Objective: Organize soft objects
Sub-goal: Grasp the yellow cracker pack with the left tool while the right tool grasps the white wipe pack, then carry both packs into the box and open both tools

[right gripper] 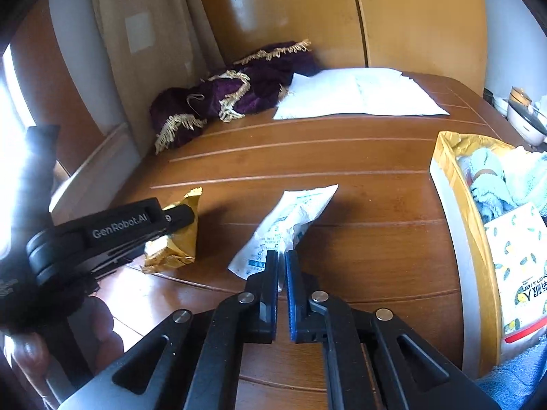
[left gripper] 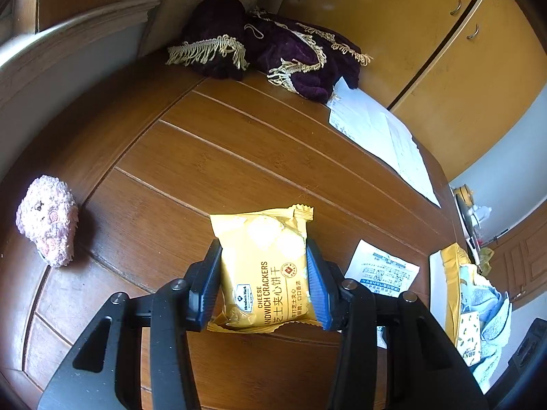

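Observation:
My left gripper (left gripper: 263,249) is shut on a yellow cheese sandwich cracker packet (left gripper: 266,266), held just above the wooden table (left gripper: 212,157). The right wrist view shows that left gripper (right gripper: 177,218) from the side, with the packet (right gripper: 174,253) in it. My right gripper (right gripper: 282,254) is shut on the near edge of a crumpled white sachet (right gripper: 294,212) with blue print; the sachet (left gripper: 383,270) also appears in the left wrist view. A pink fluffy plush toy (left gripper: 48,218) lies at the table's left edge.
A box with a yellow lining (right gripper: 448,177) stands at the right, holding light blue cloths and a printed tissue pack; the box (left gripper: 448,273) also shows in the left wrist view. A purple fringed velvet cloth (left gripper: 273,44) and white paper sheets (left gripper: 376,133) lie at the far side.

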A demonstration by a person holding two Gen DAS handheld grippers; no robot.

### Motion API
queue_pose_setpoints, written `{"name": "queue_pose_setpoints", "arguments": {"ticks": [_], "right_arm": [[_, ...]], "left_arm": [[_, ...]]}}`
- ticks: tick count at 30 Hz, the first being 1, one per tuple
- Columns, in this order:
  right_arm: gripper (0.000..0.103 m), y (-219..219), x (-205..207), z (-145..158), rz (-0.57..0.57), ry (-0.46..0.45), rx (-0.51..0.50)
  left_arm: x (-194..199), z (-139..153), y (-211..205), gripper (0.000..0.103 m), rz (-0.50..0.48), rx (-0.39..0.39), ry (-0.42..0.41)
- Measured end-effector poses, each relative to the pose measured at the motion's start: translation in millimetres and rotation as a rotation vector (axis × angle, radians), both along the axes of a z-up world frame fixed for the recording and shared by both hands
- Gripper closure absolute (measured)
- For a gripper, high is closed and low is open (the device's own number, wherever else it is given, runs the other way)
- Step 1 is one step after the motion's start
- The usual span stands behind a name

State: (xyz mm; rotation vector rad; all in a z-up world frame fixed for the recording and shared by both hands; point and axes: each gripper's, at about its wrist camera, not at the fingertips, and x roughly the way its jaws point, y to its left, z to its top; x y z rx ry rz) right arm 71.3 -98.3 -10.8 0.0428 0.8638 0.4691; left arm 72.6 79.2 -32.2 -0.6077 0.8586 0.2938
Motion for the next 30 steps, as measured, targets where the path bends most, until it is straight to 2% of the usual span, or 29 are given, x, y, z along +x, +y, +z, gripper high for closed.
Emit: {"name": "queue_pose_setpoints", "arguments": {"ticks": [10, 17, 20, 25, 30], "right_arm": [[0.1, 1, -14, 16, 0.001, -0.104, 0.02], [0.1, -4, -31, 32, 0.056, -0.145, 0.07], [0.1, -14, -42, 44, 0.084, -0.165, 0.094], [0.1, -49, -65, 67, 0.127, -0.192, 0.155], [0.1, -92, -82, 77, 0.098, -0.23, 0.151]], "left_arm": [[-5, 8, 0, 0.059, 0.036, 0.031, -0.048], [-12, 16, 2, 0.059, 0.052, 0.021, -0.118], [-16, 21, 4, 0.059, 0.043, -0.017, -0.157], [-32, 38, -18, 0.059, -0.002, -0.097, -0.222], [-43, 50, -59, 0.059, -0.149, -0.153, -0.26]]}}
